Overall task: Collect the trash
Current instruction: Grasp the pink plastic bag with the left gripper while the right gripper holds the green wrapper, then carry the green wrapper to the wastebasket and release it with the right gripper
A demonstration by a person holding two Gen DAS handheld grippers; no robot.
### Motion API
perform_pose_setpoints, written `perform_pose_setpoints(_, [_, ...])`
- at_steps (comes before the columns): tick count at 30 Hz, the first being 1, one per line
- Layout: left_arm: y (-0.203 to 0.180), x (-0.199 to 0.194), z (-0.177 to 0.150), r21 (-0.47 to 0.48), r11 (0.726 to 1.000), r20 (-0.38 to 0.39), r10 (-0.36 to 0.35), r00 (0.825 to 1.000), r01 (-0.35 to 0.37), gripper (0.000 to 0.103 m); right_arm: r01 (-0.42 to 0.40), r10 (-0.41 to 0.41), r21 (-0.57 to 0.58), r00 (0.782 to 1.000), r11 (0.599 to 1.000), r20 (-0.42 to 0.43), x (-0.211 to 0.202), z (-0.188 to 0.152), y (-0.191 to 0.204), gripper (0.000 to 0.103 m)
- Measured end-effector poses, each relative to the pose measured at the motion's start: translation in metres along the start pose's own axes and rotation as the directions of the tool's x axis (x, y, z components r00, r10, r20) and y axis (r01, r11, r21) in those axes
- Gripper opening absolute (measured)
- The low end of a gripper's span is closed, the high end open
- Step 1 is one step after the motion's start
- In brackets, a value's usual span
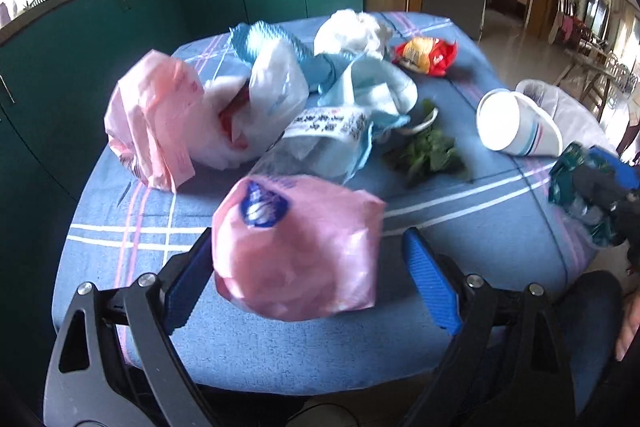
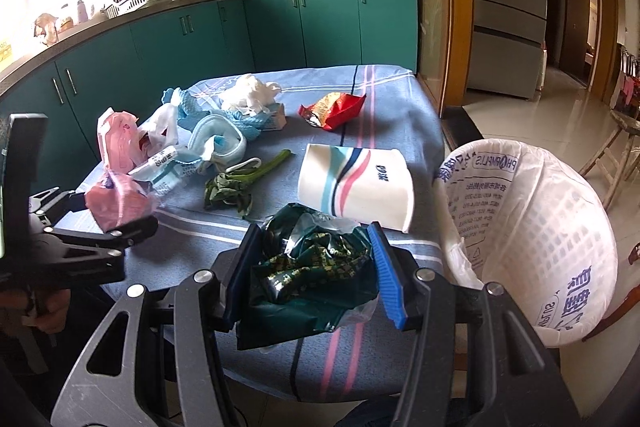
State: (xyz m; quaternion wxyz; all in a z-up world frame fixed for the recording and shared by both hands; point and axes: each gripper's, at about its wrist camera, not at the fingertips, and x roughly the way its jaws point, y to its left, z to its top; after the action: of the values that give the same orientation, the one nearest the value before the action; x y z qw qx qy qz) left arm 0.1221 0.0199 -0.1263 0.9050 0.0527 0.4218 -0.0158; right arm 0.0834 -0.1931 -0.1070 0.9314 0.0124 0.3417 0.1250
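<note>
A crumpled pink plastic bag (image 1: 296,251) lies on the blue checked tablecloth (image 1: 260,351) between the blue pads of my left gripper (image 1: 308,279). Those jaws stand wide, and a gap shows beside the right pad. The right wrist view shows the same bag (image 2: 116,203) at the left. My right gripper (image 2: 316,263) is shut on a dark green foil wrapper (image 2: 320,267) above the table's near edge, close to a bin lined with a white bag (image 2: 540,227). A paper cup (image 2: 356,183) lies on its side. Wilted greens (image 2: 232,187) and a red snack wrapper (image 2: 332,109) lie farther back.
A heap of pink, white and blue bags and masks (image 1: 256,99) covers the table's left half. Teal cabinets (image 2: 280,23) with pots on the counter run behind. A fridge (image 2: 508,7) and tiled floor lie to the right. A hand (image 2: 44,311) holds the left gripper.
</note>
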Motion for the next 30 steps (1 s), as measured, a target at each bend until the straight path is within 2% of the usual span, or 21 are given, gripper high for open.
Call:
perform_pose_setpoints(1, [0.001,0.001,-0.001,-0.004,1.0,-0.001,-0.01,1.0,0.009,0.091,0.001,-0.001,0.001,1.0,1.0,-0.001,0.0,0.0,0.0,0.053])
perform_pose_setpoints(5, [0.003,0.002,-0.002,0.008,0.999,0.006,0.035,0.999,-0.035,0.076,-0.002,0.002,0.007,1.0,1.0,-0.007,0.001,-0.001,0.0,0.053])
perform_pose_setpoints(8, [0.006,-0.001,-0.003,0.0,1.0,0.013,0.03,0.999,-0.03,0.07,-0.006,0.006,0.0,1.0,1.0,-0.006,0.0,-0.002,0.004,0.054])
perform_pose_setpoints(15, [0.012,-0.018,-0.012,-0.008,1.0,0.043,0.009,0.999,-0.008,0.068,-0.003,0.003,-0.007,1.0,1.0,0.0,-0.005,-0.001,0.008,0.054])
perform_pose_setpoints(21, [0.017,-0.046,-0.015,-0.009,1.0,0.116,0.0,0.993,0.001,0.068,-0.002,0.002,-0.009,1.0,1.0,0.003,-0.006,0.0,0.01,0.054])
perform_pose_setpoints(30, [0.032,-0.084,-0.006,-0.065,0.996,0.247,-0.042,0.968,0.06,0.068,-0.003,0.004,-0.016,0.999,1.0,0.034,-0.012,0.006,0.01,0.054])
